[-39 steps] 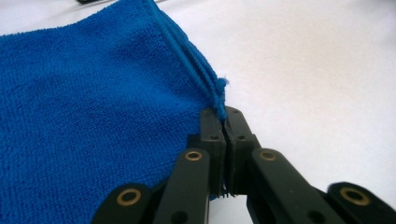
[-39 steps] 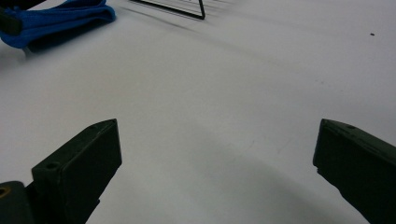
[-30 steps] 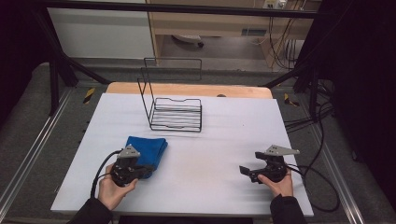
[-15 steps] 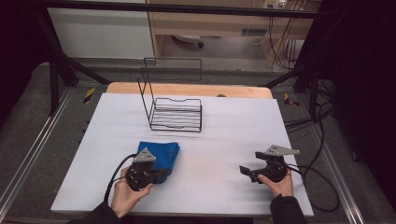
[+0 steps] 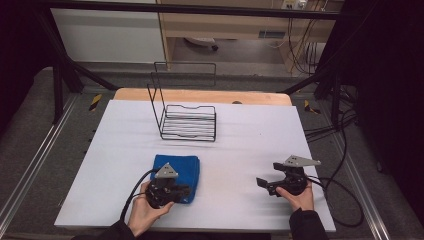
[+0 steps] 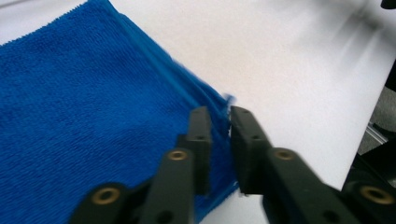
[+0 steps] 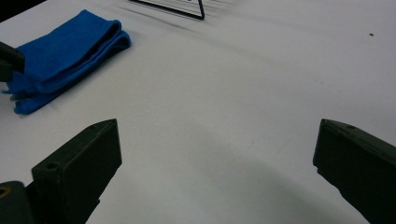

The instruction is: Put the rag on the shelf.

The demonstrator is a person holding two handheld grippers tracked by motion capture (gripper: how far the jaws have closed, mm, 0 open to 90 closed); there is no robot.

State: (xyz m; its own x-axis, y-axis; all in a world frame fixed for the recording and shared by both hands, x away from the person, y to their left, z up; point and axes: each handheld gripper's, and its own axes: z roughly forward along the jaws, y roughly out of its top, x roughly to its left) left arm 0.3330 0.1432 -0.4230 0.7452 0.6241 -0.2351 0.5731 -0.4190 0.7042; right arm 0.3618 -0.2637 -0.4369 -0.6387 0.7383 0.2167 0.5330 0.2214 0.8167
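A folded blue cloth [image 5: 180, 167] lies flat on the white table [image 5: 250, 135], left of centre near the front. My left gripper [image 5: 186, 190] lies over the cloth's near right corner. In the left gripper view its jaws [image 6: 219, 114] stand a narrow gap apart with the cloth [image 6: 84, 93] edge between them; they have just been opening. My right gripper [image 5: 262, 184] rests at the front right, pointing left, its jaws [image 7: 217, 135] wide open over bare table. The right gripper view shows the cloth [image 7: 65, 51] at upper left.
A black wire rack [image 5: 189, 122] with a tall upright back stands at the table's middle rear; its front corner [image 7: 173, 9] shows in the right gripper view. Cables trail from both grippers. A wooden board edge [image 5: 200, 95] lies behind the white surface.
The left gripper has slid to the right and dragged the blue cloth along with it. Its jaws now show a small gap. The right gripper has stayed put.
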